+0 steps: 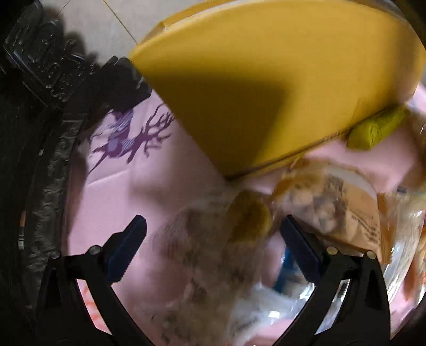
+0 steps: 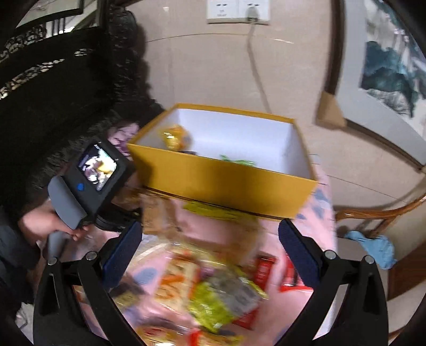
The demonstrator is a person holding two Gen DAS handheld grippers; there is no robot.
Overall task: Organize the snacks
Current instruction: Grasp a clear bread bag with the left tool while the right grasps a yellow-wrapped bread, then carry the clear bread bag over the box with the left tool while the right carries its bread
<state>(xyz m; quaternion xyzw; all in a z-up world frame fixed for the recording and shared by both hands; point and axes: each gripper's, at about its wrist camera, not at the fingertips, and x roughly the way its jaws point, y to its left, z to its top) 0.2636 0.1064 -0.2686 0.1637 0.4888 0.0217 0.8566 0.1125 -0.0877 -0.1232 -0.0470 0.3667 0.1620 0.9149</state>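
Note:
A yellow cardboard box [image 2: 226, 181] with a white inside stands on a pink tablecloth [image 1: 111, 191]; it fills the upper part of the left wrist view [image 1: 261, 87]. Inside it lie a yellow snack bag [image 2: 174, 137] and a green packet [image 2: 238, 161]. My left gripper [image 1: 210, 247] is open above a blurred clear snack bag [image 1: 213, 255]. A green packet [image 1: 378, 127] lies against the box. My right gripper [image 2: 210, 255] is open and empty above a blurred pile of snack packets [image 2: 223, 298]. The left gripper's body [image 2: 95, 173] shows at left.
A dark carved wooden chair [image 2: 53, 87] stands at left behind the table. A wall with a socket [image 2: 237, 10] and a framed painting [image 2: 391, 69] is behind. A wooden chair with a blue cloth [image 2: 372, 244] is at right. Table edge runs along the left [image 1: 72, 186].

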